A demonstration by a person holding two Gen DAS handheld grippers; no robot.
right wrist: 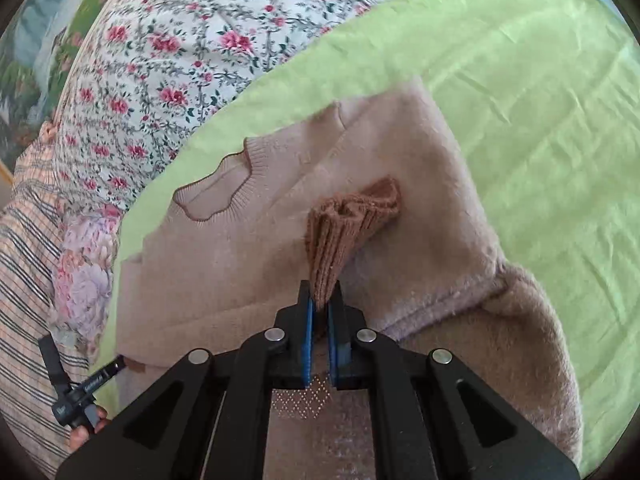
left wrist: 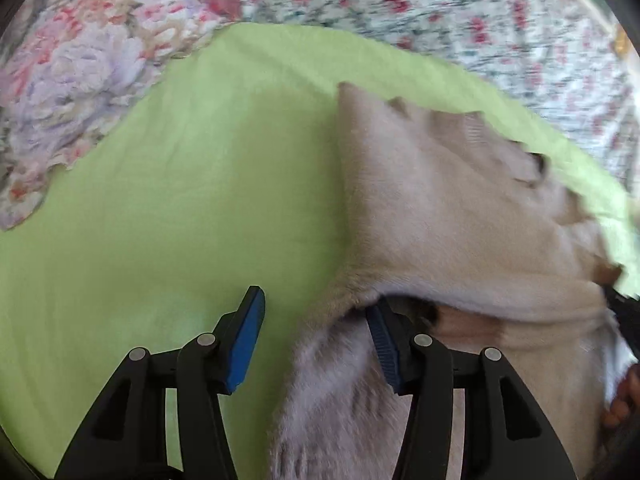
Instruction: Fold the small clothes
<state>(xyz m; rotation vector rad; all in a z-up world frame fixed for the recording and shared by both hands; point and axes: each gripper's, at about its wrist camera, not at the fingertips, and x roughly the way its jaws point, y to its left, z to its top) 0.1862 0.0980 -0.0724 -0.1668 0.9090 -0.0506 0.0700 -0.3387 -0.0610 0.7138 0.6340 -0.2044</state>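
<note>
A small fuzzy beige-pink sweater (right wrist: 248,256) lies on a light green sheet (right wrist: 540,128), its scalloped neckline (right wrist: 224,184) toward the left. My right gripper (right wrist: 320,304) is shut on the sweater's brown ribbed cuff (right wrist: 344,232) and holds it over the body. In the left wrist view the sweater (left wrist: 440,208) fills the right half. My left gripper (left wrist: 316,336) is open at the sweater's left edge. Its right finger (left wrist: 384,348) is under the raised fabric edge and its left finger (left wrist: 244,344) is over the green sheet (left wrist: 160,200).
A floral bedspread (right wrist: 180,52) lies behind the green sheet, and also shows in the left wrist view (left wrist: 460,8). A pastel flowered cloth (left wrist: 80,80) lies at the sheet's left. A striped fabric (right wrist: 28,264) lies at the far left. The left gripper's body (right wrist: 80,396) shows at the right wrist view's lower left.
</note>
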